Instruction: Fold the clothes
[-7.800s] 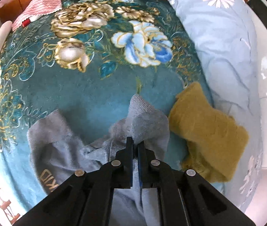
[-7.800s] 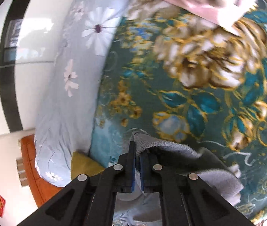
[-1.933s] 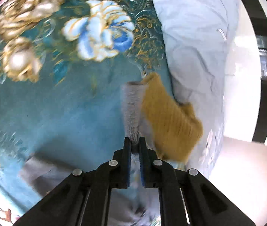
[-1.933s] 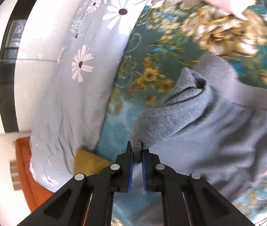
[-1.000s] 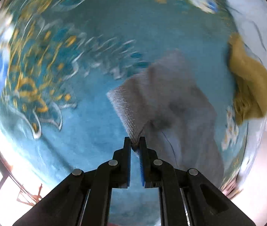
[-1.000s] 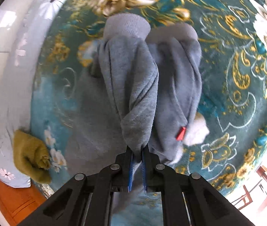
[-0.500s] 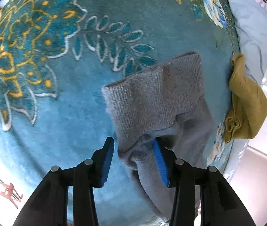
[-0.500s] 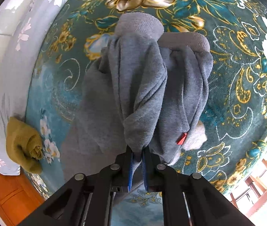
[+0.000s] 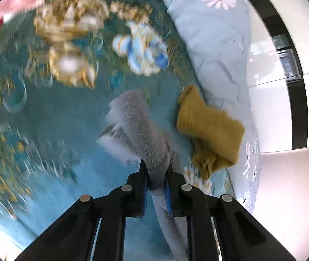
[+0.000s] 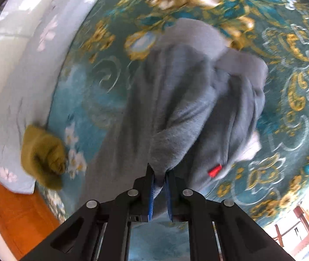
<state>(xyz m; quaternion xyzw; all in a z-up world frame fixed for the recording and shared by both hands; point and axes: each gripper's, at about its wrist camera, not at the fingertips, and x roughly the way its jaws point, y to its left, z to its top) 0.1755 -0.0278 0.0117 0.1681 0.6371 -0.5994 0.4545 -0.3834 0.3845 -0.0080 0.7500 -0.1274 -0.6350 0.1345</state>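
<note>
A floral teal blanket (image 9: 63,126) serves as the folding surface, beside a folded mustard garment (image 9: 209,128). The grey sweatshirt (image 10: 193,100) lies bunched on it, a fold pinched in the right gripper (image 10: 159,180). The left gripper (image 9: 156,169), jaws closing, clamps its ribbed cuff (image 9: 132,117), probably to draw the sleeve across.

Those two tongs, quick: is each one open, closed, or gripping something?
Left tongs: closing on the grey garment's ribbed end.
Right tongs: shut on a fold of the grey garment.

Right gripper (image 10: 159,175) pinches grey garment (image 10: 198,100) above blanket (image 10: 285,152).
</note>
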